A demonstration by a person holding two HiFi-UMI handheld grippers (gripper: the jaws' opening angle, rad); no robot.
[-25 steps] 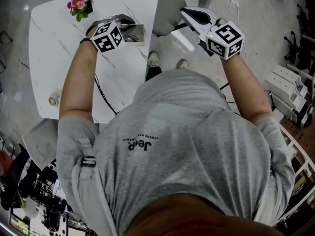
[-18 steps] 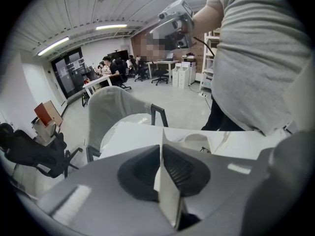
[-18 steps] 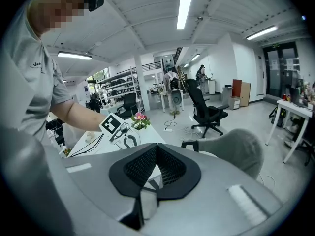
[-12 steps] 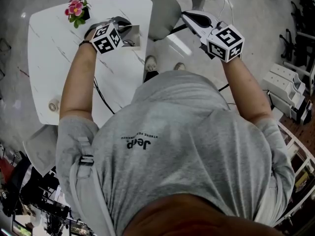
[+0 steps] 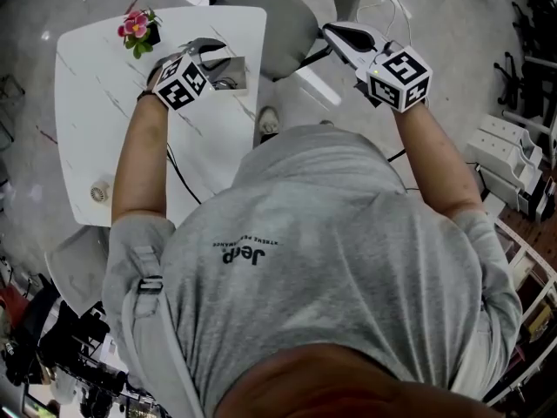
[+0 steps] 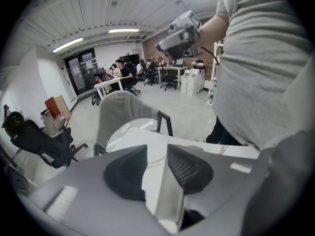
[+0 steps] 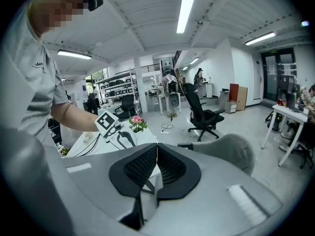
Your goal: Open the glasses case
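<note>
The glasses case [image 5: 233, 71] is a small pale box near the right edge of the white table [image 5: 96, 103], with its lid standing up. My left gripper [image 5: 211, 50] is right at the case. In the left gripper view [image 6: 156, 167] its jaws have just been opening, and the thin white lid [image 6: 170, 203] stands between them, close to the right pad [image 6: 189, 171] with a gap on the left side. My right gripper [image 5: 335, 31] hangs off the table over the chair, shut with nothing in it; its pads meet [image 7: 156, 157].
A small pot of pink flowers [image 5: 137, 26] stands at the table's far left corner. A black cable [image 5: 178, 168] runs across the table to its near edge. A grey chair [image 5: 283, 16] sits just beyond the table's right side. A person's feet [image 5: 268, 122] are below.
The left gripper's jaws have parted a little around the case's lid. The right gripper has lifted slightly and stays shut. The case has not moved.
</note>
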